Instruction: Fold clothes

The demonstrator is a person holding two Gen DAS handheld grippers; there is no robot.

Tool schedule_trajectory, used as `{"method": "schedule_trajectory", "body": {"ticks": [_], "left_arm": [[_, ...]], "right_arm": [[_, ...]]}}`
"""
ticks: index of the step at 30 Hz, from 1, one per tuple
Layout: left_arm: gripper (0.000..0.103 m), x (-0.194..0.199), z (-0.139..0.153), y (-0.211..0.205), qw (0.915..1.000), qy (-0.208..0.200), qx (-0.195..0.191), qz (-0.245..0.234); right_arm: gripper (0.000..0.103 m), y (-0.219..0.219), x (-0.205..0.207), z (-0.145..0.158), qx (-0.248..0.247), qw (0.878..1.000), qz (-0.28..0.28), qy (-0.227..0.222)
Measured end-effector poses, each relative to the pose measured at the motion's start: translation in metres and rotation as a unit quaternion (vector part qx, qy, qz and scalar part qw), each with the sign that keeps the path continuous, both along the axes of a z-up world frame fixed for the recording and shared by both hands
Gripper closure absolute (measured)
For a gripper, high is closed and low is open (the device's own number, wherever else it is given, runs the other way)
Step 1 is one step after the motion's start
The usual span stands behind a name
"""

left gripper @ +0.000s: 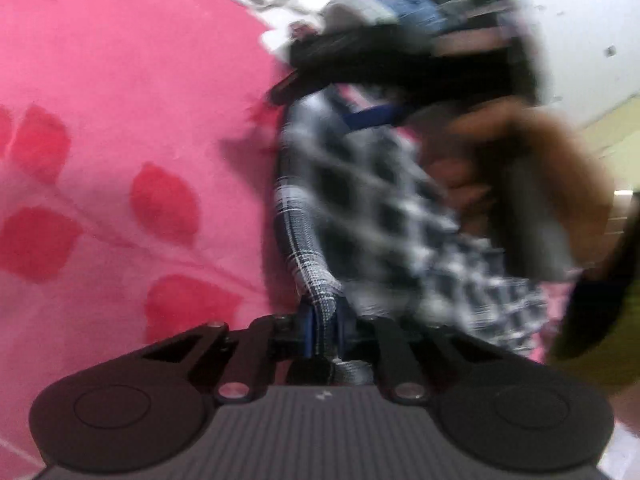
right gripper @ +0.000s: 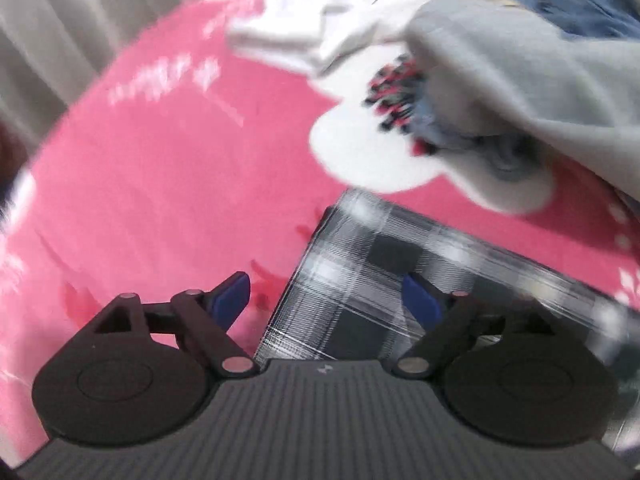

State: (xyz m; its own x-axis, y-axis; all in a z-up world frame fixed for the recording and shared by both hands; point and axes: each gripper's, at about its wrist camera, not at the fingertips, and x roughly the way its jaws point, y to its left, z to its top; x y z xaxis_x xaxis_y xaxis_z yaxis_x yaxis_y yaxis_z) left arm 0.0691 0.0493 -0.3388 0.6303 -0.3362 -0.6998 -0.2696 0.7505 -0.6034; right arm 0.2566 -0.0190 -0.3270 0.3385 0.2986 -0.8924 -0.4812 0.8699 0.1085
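A black-and-white plaid garment (left gripper: 360, 208) lies on the pink bedsheet (left gripper: 120, 80). It runs from the middle of the left wrist view down into my left gripper (left gripper: 324, 334), which is shut on a fold of its edge between the blue pads. In the right wrist view the same plaid garment (right gripper: 392, 268) shows as a flat folded rectangle. My right gripper (right gripper: 326, 300) hangs above its near left corner, open wide, with nothing pinched between the blue pads (right gripper: 234, 296).
A heap of unfolded clothes (right gripper: 500, 80), grey, white and denim blue, lies on the pink sheet (right gripper: 160, 180) beyond the plaid piece. A person's hand (left gripper: 520, 168), blurred, holds the other gripper over the plaid's far side. Pale curtains (right gripper: 80, 8) hang behind the bed.
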Motion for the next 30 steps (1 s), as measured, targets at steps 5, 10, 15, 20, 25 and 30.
{"method": "schedule_trajectory", "body": {"ticks": [5, 10, 15, 20, 25, 30], "left_arm": [[0.093, -0.003, 0.020, 0.000, 0.9963, -0.064, -0.032, -0.047], [0.094, -0.007, 0.031, 0.025, 0.9933, -0.080, -0.064, -0.054], [0.095, -0.017, 0.042, 0.057, 0.9905, -0.082, -0.096, -0.054], [0.095, -0.046, 0.054, 0.120, 0.9928, -0.064, -0.101, 0.003], [0.095, -0.092, 0.059, 0.193, 0.9937, -0.023, -0.066, 0.088], [0.095, -0.141, 0.079, 0.257, 0.9861, 0.005, 0.004, 0.166]], "right_arm": [[0.033, 0.010, -0.007, -0.015, -0.060, 0.998, -0.014, -0.028], [0.096, -0.010, -0.002, 0.001, -0.046, 0.993, -0.097, -0.043], [0.097, -0.011, -0.006, 0.025, 0.003, 0.991, -0.126, -0.052], [0.097, 0.042, 0.000, 0.044, 0.040, 0.993, -0.099, -0.049], [0.097, 0.120, 0.001, 0.043, 0.090, 0.993, -0.067, -0.023], [0.097, 0.214, -0.006, 0.038, 0.156, 0.987, -0.024, 0.020]]}}
